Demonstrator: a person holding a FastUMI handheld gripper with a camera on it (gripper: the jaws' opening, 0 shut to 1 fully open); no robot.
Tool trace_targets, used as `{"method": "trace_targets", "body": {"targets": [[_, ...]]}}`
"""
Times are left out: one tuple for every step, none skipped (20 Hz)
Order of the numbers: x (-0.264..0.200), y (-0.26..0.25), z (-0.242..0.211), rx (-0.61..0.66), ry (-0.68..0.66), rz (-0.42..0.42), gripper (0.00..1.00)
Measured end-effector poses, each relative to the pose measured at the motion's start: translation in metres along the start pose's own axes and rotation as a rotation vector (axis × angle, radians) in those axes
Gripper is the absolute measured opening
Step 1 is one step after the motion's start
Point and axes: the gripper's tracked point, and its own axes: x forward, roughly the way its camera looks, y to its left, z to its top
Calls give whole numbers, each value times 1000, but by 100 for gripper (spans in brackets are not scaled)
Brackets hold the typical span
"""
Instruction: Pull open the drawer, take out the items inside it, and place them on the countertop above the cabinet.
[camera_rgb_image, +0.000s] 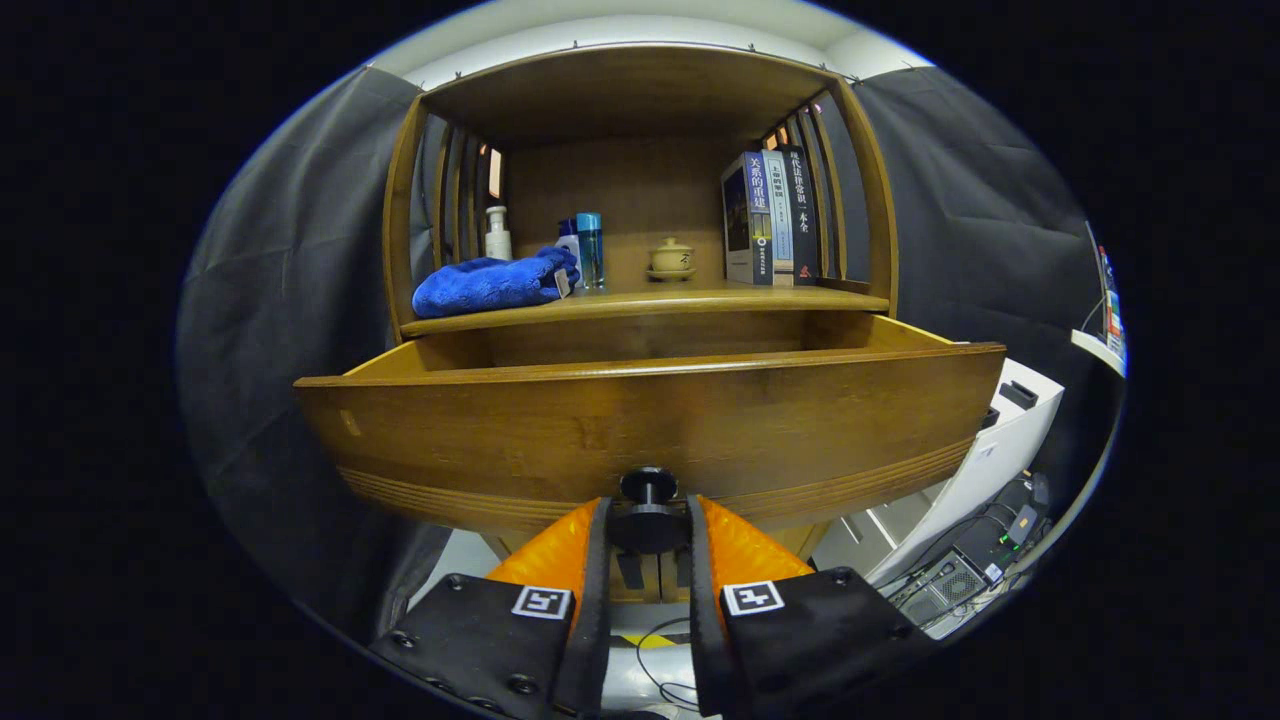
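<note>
The wooden drawer (650, 420) stands pulled out of the cabinet, its front panel close ahead of me. I look at it from below its rim, so what lies inside is hidden. My gripper (648, 522) is shut on the dark round drawer knob (648, 487) at the bottom middle of the front panel, one finger (560, 555) on each side of it. Above the drawer runs the countertop (700, 297), a wooden shelf with slatted sides.
On the countertop lie a folded blue towel (490, 283), a white bottle (497, 233), a blue bottle (590, 248), a lidded tea cup (671, 258) and three upright books (770, 215). A white unit (1000, 440) and cables (980, 570) sit low to the right.
</note>
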Motion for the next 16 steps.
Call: {"method": "trace_targets", "body": {"targets": [[-3, 0, -2, 4, 6, -1, 42], [-7, 1, -3, 6, 12, 0, 42], [-10, 1, -5, 5, 16, 1, 42], [-13, 1, -6, -2, 18, 3, 42], [-16, 1, -8, -8, 21, 5, 42], [-19, 1, -9, -15, 22, 8, 42], [-23, 1, -11, -17, 25, 12, 42], [-27, 2, -13, -17, 27, 16, 42], [-30, 2, -15, -14, 35, 21, 42], [-32, 2, -17, -12, 43, 25, 42], [-36, 3, -19, -12, 55, 27, 42], [-41, 2, -21, -18, 64, 28, 42], [-46, 3, -23, -27, 70, 34, 42], [-54, 2, -24, -14, 78, 26, 42], [-45, 3, -25, -8, 74, 28, 33], [-51, 3, -25, -5, 76, 27, 33]]}}
